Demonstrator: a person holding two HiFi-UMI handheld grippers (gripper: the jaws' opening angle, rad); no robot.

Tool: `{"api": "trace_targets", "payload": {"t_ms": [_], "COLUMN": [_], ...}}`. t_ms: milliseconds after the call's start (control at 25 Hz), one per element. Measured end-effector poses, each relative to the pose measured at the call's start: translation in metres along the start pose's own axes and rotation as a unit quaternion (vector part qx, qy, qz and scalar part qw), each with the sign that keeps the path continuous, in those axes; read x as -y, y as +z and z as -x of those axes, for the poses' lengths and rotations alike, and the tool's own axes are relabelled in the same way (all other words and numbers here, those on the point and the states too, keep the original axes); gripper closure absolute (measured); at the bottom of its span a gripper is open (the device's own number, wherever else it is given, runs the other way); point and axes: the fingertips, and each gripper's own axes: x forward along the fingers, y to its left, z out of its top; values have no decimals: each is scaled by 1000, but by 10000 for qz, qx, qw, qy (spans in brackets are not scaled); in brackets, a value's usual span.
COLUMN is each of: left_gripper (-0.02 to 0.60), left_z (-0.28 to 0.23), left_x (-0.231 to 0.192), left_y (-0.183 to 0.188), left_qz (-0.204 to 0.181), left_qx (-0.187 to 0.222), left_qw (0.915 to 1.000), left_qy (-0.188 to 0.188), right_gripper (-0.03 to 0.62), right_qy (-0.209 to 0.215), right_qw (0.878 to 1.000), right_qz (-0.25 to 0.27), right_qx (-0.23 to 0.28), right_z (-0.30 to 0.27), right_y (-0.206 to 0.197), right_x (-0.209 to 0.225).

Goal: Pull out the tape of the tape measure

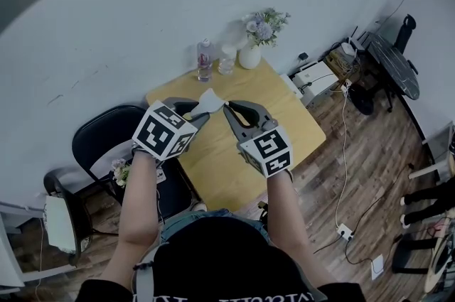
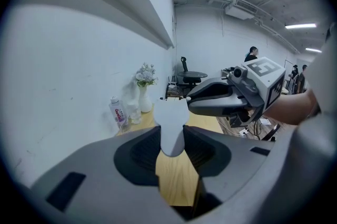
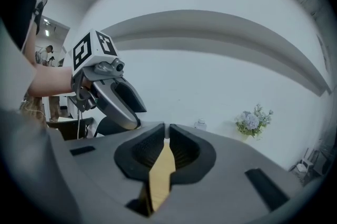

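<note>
- Head view: both grippers are held above the wooden table (image 1: 213, 165) with their tips facing each other. The tape measure (image 1: 207, 101), a small white case, sits between them, clear of the tabletop.
- Left gripper view: the left gripper (image 2: 171, 138) has its jaws clamped on the lower part of the case, one pad on each flat side. The upper part of the case stands free above the jaws.
- Right gripper view: the right gripper (image 3: 166, 130) has its jaws drawn almost together. A thin pale sliver lies between the tips. It is judged to be the tape tab (image 3: 166, 139), but it is too small to confirm.
- Handling, case: likely light, rigid and smooth-skinned, so it may slip or pivot. The broad flat sides are the correct holding surfaces.
- Handling, tape: likely thin, springy and spring-retracted. Take hold at the end tab only, and pull in line with the slot. A sideways pull could kink the blade.
- Risk: the tab may slip from a shallow tip grip.
- Surroundings: a bottle (image 1: 205, 60) and a flower vase (image 1: 250, 55) stand at the table's far edge, well apart from the work.
</note>
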Motion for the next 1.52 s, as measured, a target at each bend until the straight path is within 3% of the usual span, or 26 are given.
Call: {"api": "trace_targets", "payload": {"t_ms": [520,800,1120,1520], "left_gripper": [439,439,440,440], "left_z": [-5,22,50,52], "left_x": [-20,-70,-101,-104], "left_y": [-10,-41,-51,-56], "left_qz": [583,1391,1661,1687], "left_qx": [-45,-180,-84,-107], "left_qw": [9962,9790,9656,9636], "left_qy": [650,1483,1999,2072], "right_gripper": [553,553,553,553], "right_qy": [-361,-1061,-1615,-1886], "right_qw": [9953,9827,9754,9712], "right_qz": [-830,-1434,-1411,-1254], "right_qx": [-352,-497,-512,-746], "right_z": [2,36,65,64], "right_y": [-18,-39,-39,-40], "right_x": [18,65,98,102]}}
